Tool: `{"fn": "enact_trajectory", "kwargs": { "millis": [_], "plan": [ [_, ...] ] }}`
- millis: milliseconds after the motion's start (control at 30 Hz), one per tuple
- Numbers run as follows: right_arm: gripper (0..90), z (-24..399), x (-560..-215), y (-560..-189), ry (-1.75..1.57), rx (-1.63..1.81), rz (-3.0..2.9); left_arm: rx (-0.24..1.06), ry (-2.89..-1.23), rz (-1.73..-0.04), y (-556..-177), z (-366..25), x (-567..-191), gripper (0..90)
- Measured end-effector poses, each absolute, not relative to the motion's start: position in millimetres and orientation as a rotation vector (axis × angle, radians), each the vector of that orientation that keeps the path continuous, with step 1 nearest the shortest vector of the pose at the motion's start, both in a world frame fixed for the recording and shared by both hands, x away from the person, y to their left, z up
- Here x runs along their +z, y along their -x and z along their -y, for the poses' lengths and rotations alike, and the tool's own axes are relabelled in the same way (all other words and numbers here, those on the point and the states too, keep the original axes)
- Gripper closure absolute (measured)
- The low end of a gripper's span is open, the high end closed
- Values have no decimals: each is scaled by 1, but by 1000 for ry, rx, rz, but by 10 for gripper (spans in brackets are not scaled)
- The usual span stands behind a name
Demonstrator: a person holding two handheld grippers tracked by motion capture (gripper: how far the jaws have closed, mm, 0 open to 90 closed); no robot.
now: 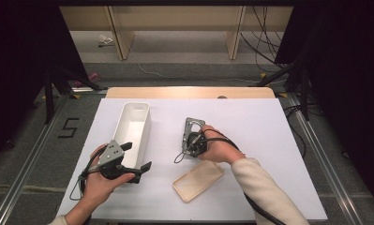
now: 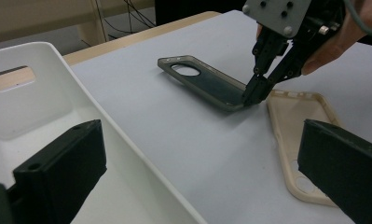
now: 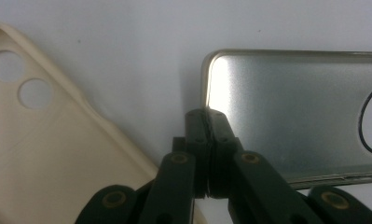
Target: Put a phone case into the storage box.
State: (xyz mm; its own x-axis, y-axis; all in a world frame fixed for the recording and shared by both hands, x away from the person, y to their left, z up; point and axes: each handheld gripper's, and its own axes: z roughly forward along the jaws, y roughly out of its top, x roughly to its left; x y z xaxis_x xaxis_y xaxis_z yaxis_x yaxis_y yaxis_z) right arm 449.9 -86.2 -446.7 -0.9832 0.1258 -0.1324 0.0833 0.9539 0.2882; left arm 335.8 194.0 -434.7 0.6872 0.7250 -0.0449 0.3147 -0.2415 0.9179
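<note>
A dark grey translucent phone case (image 1: 192, 125) with a round camera hole lies mid-table on the white mat (image 1: 264, 140). My right gripper (image 1: 193, 140) is shut on its near edge. In the right gripper view the jaws (image 3: 207, 116) pinch the rim at a corner of the grey case (image 3: 291, 107). The left gripper view shows that case (image 2: 202, 84) tilted in the right gripper (image 2: 249, 97), with a shadow beneath it. A beige phone case (image 1: 198, 180) lies flat just nearer. My left gripper (image 1: 138, 156) is open and holds nothing, beside the near end of a white bin (image 1: 134, 126).
The long white bin (image 2: 58, 93) has a handle cutout at its far end, and nothing shows inside it. The beige case (image 2: 300, 126) (image 3: 44, 154) lies close to the right jaws. Past the mat's far edge a wooden table strip (image 1: 189, 92) shows.
</note>
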Motion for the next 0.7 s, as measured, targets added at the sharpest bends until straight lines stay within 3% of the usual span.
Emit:
{"fn": "enact_trajectory", "kwargs": {
  "millis": [700],
  "plan": [
    [897, 115, -439, -439, -221, 804, -2843, 489, -1834, -819, -336, -195, -434, 8]
  ]
}}
